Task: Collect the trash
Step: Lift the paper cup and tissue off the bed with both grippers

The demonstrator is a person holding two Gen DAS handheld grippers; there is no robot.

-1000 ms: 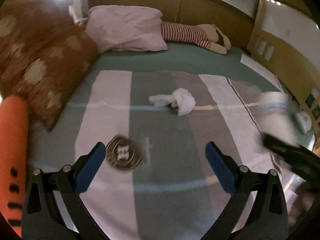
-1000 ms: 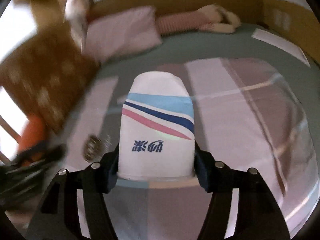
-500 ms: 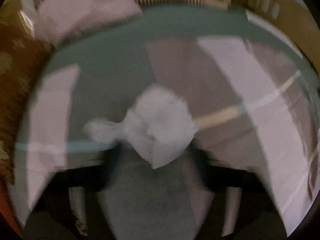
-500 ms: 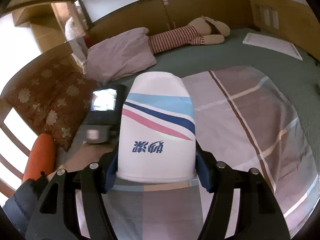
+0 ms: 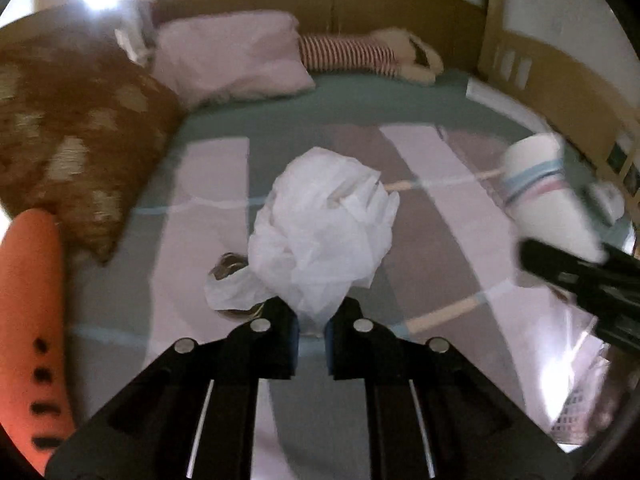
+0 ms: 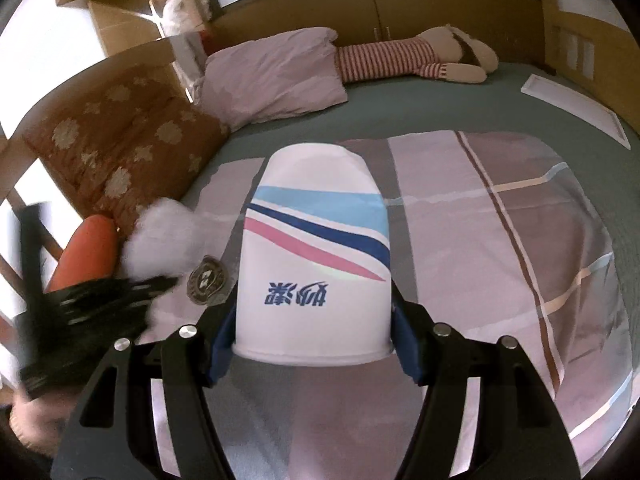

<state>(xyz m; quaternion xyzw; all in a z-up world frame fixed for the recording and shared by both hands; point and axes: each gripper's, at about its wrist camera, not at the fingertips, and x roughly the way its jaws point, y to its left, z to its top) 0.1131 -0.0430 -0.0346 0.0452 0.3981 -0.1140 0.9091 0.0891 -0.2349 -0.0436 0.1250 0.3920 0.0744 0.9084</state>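
Closing on a crumpled white tissue (image 5: 320, 236), the left gripper (image 5: 311, 334) pinches its lower tail above the striped bedsheet (image 5: 432, 216); likely weightless, soft, easily torn. Right gripper (image 6: 312, 344) clasps an inverted paper cup (image 6: 316, 264), thin-walled, crushable, near its rim. Round metallic disc (image 6: 208, 280) beside cup.

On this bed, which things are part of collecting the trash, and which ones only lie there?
Part of the job:
- crumpled tissue, between the closing jaws of the left gripper
- paper cup, clamped in the right gripper
- round metal lid, lying on the striped blanket; likely trash

Just lying there:
- pink pillow
- brown floral cushion
- striped stuffed doll
- orange bolster
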